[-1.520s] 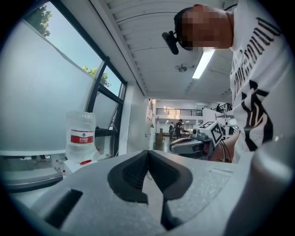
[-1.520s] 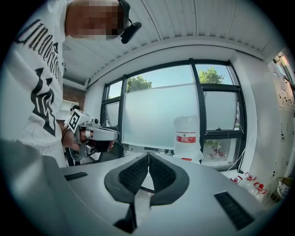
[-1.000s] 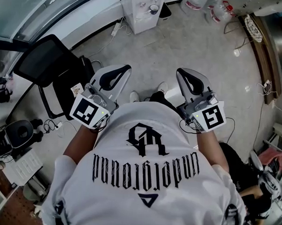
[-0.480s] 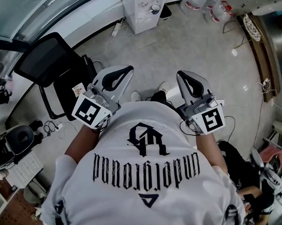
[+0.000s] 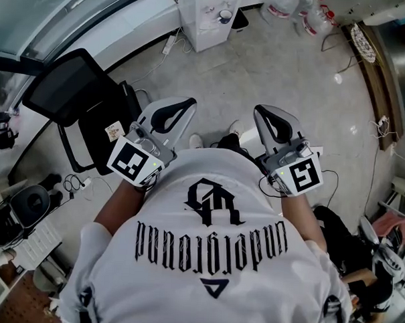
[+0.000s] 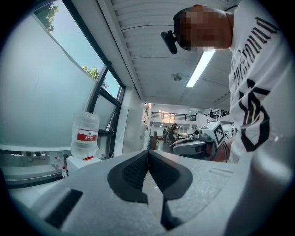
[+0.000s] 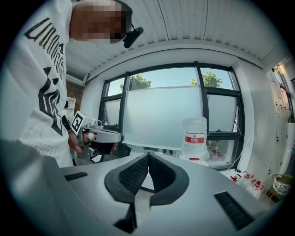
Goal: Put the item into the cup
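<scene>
Both units are held up against the person's white T-shirt (image 5: 211,258), over the grey floor (image 5: 294,68). The left hand-held gripper (image 5: 181,106) is closed: in its own view the two black pads (image 6: 132,174) meet at the tip with nothing between them. The right hand-held gripper (image 5: 263,113) is the same, with its pads (image 7: 133,175) pressed together and empty. The marker cubes (image 5: 132,162) sit near the chest, with the jaws pointing to the far side. Each gripper view catches the other unit beside it, gripped in a hand. I can't place the cup or the item from any view; nothing here shows them. A black office chair (image 5: 65,91) is on the left, close to the left unit. A white dispenser cabinet (image 5: 205,14) stands at the far centre with a water jug (image 7: 195,134) upright on top, by the big frosted window (image 7: 156,117). More jugs (image 5: 283,4) stand on the floor at far right, and cables lie loose by the chair.
</scene>
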The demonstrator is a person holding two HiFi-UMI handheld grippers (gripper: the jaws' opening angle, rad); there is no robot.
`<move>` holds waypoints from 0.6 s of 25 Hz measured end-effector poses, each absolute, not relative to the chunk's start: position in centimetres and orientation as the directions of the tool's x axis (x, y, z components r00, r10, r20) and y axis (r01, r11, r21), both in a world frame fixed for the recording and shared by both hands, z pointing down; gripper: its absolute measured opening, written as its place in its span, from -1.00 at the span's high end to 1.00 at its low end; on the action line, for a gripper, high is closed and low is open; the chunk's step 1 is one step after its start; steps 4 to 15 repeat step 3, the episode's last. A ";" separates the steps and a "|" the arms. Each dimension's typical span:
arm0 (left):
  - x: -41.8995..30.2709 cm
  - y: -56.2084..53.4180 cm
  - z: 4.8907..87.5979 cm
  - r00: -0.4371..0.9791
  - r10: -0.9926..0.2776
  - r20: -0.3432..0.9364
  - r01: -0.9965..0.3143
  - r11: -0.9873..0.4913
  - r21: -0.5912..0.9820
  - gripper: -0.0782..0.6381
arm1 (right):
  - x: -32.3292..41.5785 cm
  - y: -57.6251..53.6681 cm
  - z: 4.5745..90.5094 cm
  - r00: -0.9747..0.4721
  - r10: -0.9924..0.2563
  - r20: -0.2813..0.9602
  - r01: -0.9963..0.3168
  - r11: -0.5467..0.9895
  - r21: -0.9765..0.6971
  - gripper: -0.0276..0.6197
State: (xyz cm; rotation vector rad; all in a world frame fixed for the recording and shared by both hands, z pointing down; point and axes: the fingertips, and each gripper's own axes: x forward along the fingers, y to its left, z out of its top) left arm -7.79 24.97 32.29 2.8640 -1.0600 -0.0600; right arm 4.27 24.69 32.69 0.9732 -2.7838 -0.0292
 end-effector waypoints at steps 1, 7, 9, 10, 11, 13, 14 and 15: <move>-7.7 24.8 32.3 0.759 -0.650 -0.005 -0.647 -0.756 0.096 0.74 | 4.3 24.5 32.7 -0.766 -0.619 0.176 -0.615 0.784 0.081 0.87; -7.6 24.4 32.3 0.761 -0.649 -0.002 -0.646 -0.757 0.099 0.74 | 4.3 24.1 32.7 -0.766 -0.617 0.179 -0.614 0.785 0.080 0.87; -7.6 24.4 32.3 0.761 -0.649 -0.002 -0.646 -0.757 0.099 0.74 | 4.3 24.1 32.7 -0.766 -0.617 0.179 -0.614 0.785 0.080 0.87; -7.6 24.4 32.3 0.761 -0.649 -0.002 -0.646 -0.757 0.099 0.74 | 4.3 24.1 32.7 -0.766 -0.617 0.179 -0.614 0.785 0.080 0.87; -7.6 24.4 32.3 0.761 -0.649 -0.002 -0.646 -0.757 0.099 0.74 | 4.3 24.1 32.7 -0.766 -0.617 0.179 -0.614 0.785 0.080 0.87; -7.6 24.4 32.3 0.761 -0.649 -0.002 -0.646 -0.757 0.099 0.74 | 4.3 24.1 32.7 -0.766 -0.617 0.179 -0.614 0.785 0.080 0.87; -7.6 24.4 32.3 0.761 -0.649 -0.002 -0.646 -0.757 0.099 0.74 | 4.3 24.1 32.7 -0.766 -0.617 0.179 -0.614 0.785 0.080 0.87; -7.6 24.4 32.3 0.761 -0.649 -0.002 -0.646 -0.757 0.099 0.74 | 4.3 24.1 32.7 -0.766 -0.617 0.179 -0.614 0.785 0.080 0.87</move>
